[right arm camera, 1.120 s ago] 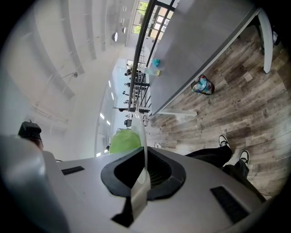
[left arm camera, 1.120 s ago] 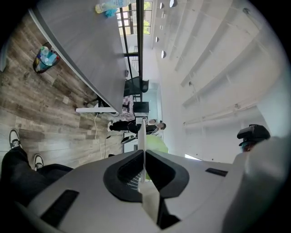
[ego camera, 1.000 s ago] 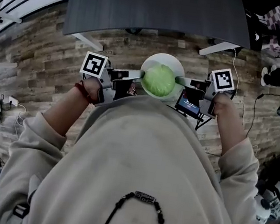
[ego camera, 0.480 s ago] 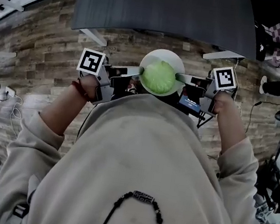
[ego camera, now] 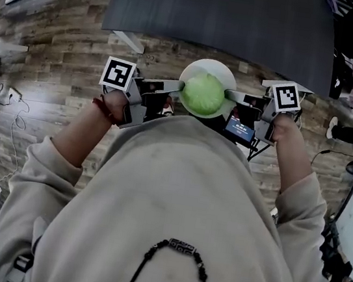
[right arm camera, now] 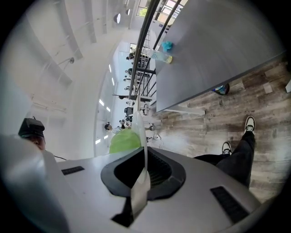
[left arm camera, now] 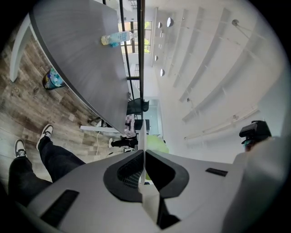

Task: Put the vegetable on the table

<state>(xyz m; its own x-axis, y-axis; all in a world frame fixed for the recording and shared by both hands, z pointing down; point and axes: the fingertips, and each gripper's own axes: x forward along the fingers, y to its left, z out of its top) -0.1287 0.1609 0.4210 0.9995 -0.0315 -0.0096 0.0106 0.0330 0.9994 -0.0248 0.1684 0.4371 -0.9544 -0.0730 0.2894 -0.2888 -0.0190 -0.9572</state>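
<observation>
Vegetable [ego camera: 203,94]: a round, pale green leafy head, seated in the centre of a white plate [ego camera: 209,64] that is carried in the air in front of the person's chest. The plate is held by its rim at two opposite points. The left tongs [ego camera: 179,88] are closed on the left rim and the right tongs [ego camera: 229,97] are closed on the right rim. In each gripper view the thin white edge of the plate runs straight down between the two dark jaws, which are drawn together on it. The vegetable therefore lies between the two tongs, level with their tips and just beside each, but neither pair of jaws touches it; contact is with the plate only. In the left gripper view the green head shows just to the right of the gripped rim, and in the right gripper view just to its left. Both tongs point inward toward each other, and their marker cubes sit outboard, above the person's hands. The dark grey surface [ego camera: 222,12] lies ahead of the plate; the plate's far rim is near the surface's near edge, and the plate is over the wood-plank floor [ego camera: 64,55]. A clear bottle [left arm camera: 116,38] lies on the far part of the surface, well apart from the vegetable.
</observation>
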